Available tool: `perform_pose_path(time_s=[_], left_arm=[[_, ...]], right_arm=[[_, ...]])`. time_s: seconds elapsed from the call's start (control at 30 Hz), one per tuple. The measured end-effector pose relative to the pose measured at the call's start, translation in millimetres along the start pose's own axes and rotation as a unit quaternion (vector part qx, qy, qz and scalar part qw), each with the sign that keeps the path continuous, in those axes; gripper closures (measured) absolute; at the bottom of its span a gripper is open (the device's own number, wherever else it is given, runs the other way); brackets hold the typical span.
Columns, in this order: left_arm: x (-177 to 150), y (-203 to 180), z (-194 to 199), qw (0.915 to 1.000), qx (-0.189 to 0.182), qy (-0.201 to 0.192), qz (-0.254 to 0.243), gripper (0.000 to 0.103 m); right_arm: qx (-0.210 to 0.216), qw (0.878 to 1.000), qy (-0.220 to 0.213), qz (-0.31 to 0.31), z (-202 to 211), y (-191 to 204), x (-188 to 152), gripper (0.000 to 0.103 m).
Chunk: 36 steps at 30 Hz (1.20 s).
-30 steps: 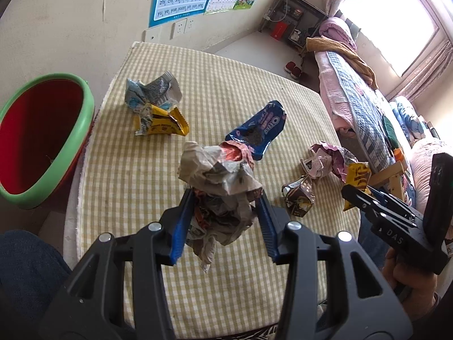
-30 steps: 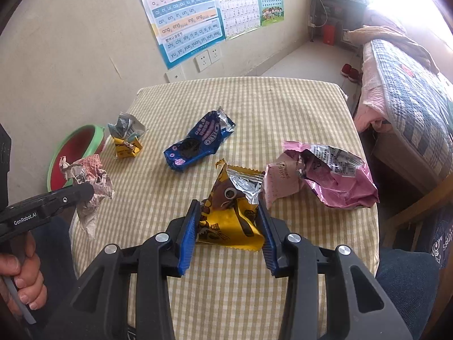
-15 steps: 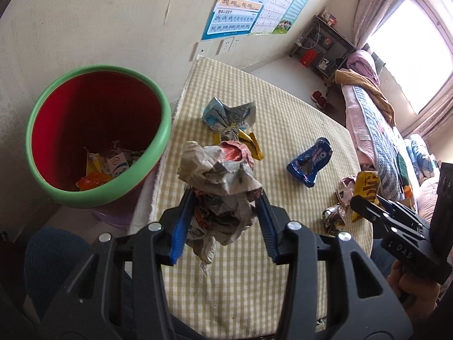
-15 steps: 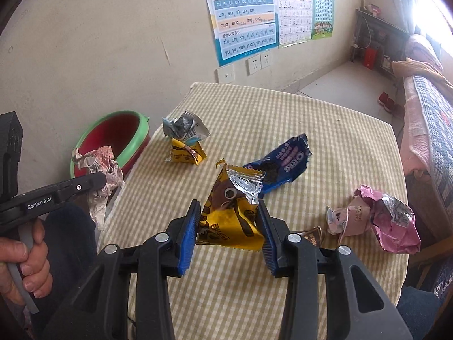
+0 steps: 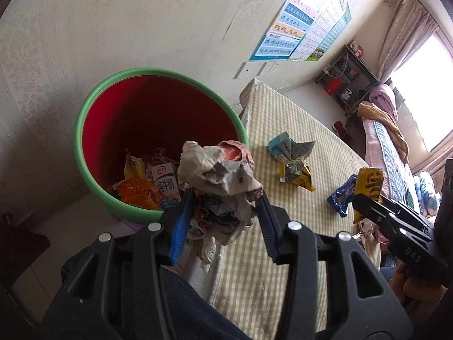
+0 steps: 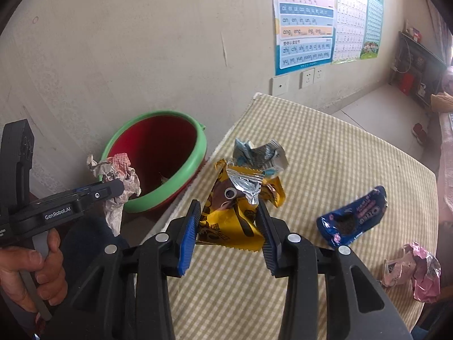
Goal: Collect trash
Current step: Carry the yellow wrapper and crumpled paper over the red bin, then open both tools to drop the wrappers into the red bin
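Observation:
My left gripper (image 5: 225, 199) is shut on a crumpled paper ball (image 5: 220, 181), which hangs off the table's left edge, near the rim of the red bin with a green rim (image 5: 93, 102). That paper ball (image 6: 116, 172) also shows in the right wrist view, beside the bin (image 6: 195, 158). My right gripper (image 6: 228, 212) is shut on a yellow snack wrapper (image 6: 226, 215) above the checked table (image 6: 325, 147). Still lying on the table are a blue-and-yellow crumpled wrapper (image 5: 293, 155), a blue cookie wrapper (image 6: 354, 218) and a pink wrapper (image 6: 416, 272).
The bin holds a milk carton (image 5: 165, 180) and an orange wrapper (image 5: 138, 192). A wall with posters (image 6: 305, 19) stands behind the bin and table. A bed (image 5: 388, 144) lies to the right. A person's leg in jeans (image 5: 181, 306) is below the left gripper.
Both grippers swung left toward the bin while keeping their loads. The paper ball went from over the table to its left edge beside the bin, and the yellow wrapper followed.

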<state>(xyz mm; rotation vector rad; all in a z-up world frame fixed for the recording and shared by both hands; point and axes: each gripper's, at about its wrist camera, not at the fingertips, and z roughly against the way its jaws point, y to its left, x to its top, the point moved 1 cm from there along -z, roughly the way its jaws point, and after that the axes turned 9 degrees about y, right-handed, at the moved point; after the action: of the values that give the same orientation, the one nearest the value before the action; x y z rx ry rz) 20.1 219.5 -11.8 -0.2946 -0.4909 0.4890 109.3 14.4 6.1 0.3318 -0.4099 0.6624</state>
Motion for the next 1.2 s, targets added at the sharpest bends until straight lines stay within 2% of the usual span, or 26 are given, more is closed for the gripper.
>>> perform_pose_path(time_s=[0.27, 0.57, 0.83, 1.0, 1.07, 1.1, 1.17, 1.2], left_arm=[[21.7, 42.1, 4.6, 0.9988, 0.007, -0.024, 0.041, 0.06], [42.6, 70.9, -3.0, 0.9977, 0.009, -0.026, 0.062, 0.06], [50.8, 89.2, -15.4, 0.9962, 0.005, -0.019, 0.085, 0.059], [50.0, 97.1, -17.4, 0.9951, -0.001, -0.019, 0.097, 0.054], [48.9, 99.6, -16.7, 0.9945, -0.003, -0.02, 0.103, 0.047], [48.3, 100.5, -16.1, 0.9942, -0.003, -0.021, 0.105, 0.043], [46.6, 100.9, -14.3, 0.9938, -0.001, -0.024, 0.108, 0.029], [46.0, 100.9, -13.3, 0.9937, 0.0, -0.026, 0.11, 0.027]], right_arm=[[0.021, 0.999, 0.0, 0.037, -22.0, 38.7, 42.0, 0.064], [0.041, 0.997, 0.003, 0.06, -46.6, 72.4, 81.0, 0.064], [0.059, 0.996, 0.016, 0.067, -74.7, 91.4, 101.8, 0.063], [0.065, 0.995, 0.018, 0.071, -84.9, 96.7, 109.3, 0.062], [0.069, 0.995, 0.017, 0.07, -86.4, 96.2, 110.3, 0.045], [0.07, 0.995, 0.014, 0.066, -86.1, 95.3, 111.2, 0.042], [0.074, 0.996, 0.011, 0.058, -84.9, 92.5, 110.5, 0.033], [0.076, 0.996, 0.011, 0.055, -84.5, 91.3, 110.6, 0.032]])
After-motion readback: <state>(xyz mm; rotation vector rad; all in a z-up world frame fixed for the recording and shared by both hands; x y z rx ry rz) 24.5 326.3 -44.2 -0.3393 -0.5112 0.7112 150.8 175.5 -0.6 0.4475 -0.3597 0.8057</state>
